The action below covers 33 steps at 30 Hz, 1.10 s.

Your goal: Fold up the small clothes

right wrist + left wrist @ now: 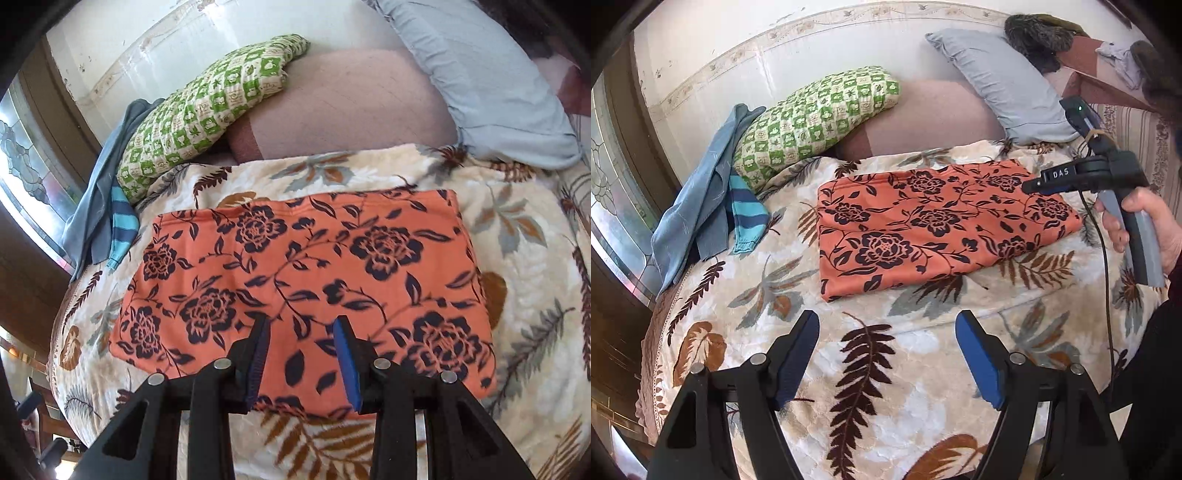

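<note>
An orange garment with dark flowers (934,225) lies folded into a flat rectangle on a leaf-patterned blanket (886,369). My left gripper (886,325) hovers over the blanket just in front of it, jaws wide open and empty. In the right wrist view the same orange garment (314,266) fills the middle. My right gripper (301,325) hangs above its near edge, jaws partly open with nothing between them. The left wrist view shows the right gripper's body (1052,181) over the garment's right end, held by a hand (1156,225).
A heap of blue clothes (698,206) with a striped sleeve (746,210) lies at the bed's left edge by a window. A green checked pillow (812,122) and a grey pillow (1008,85) lean against the far wall. A cable (1104,258) hangs from the right gripper.
</note>
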Tool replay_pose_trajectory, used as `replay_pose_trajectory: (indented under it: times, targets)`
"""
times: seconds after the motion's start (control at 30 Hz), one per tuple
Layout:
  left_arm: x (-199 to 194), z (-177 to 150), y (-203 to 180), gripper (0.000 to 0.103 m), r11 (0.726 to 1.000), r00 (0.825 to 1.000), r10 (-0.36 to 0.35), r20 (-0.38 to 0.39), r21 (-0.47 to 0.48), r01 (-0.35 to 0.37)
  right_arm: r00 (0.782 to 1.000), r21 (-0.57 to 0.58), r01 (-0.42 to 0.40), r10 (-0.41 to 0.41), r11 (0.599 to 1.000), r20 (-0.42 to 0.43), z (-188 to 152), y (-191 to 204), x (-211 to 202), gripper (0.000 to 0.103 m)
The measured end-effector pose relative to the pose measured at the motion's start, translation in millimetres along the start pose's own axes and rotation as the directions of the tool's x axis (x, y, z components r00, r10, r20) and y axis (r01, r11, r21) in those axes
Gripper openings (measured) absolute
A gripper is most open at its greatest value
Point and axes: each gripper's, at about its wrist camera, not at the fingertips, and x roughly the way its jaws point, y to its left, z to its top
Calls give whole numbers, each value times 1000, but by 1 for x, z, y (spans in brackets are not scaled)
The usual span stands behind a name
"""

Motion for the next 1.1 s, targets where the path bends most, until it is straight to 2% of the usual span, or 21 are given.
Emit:
replay_pose_trajectory:
  times: [0.23, 0.47, 0.6, 0.83, 0.93, 1.1]
  targets:
    - [-12, -9, -15, 77, 1000, 1000, -10, -6, -2, 10, 999, 65, -41, 40, 997, 17, -48, -30, -25, 38]
    - [-2, -21, -34, 77, 998, 997, -60, -39, 6, 60, 1000, 95, 4, -5, 996, 4, -81, -62, -40, 38]
    - [-1, -23, -33, 77, 999, 998, -47, -45, 12, 47, 1000, 150, -5, 1, 989, 27, -81, -83, -43, 38]
    - [-1, -23, -14, 77, 998, 996, 10, -86, -61, -15, 992, 228, -111, 94, 967, 83, -72, -99, -37, 38]
    - [-8, -23, -16, 77, 998, 995, 40, -90, -44, -44, 988, 218, -127, 105, 968, 109, -66, -98, -36, 38]
    - [-15, -19, -34, 77, 999, 994, 39, -99, -14, -41, 986, 247, -145, 118, 958, 120, -63, -104, -32, 38]
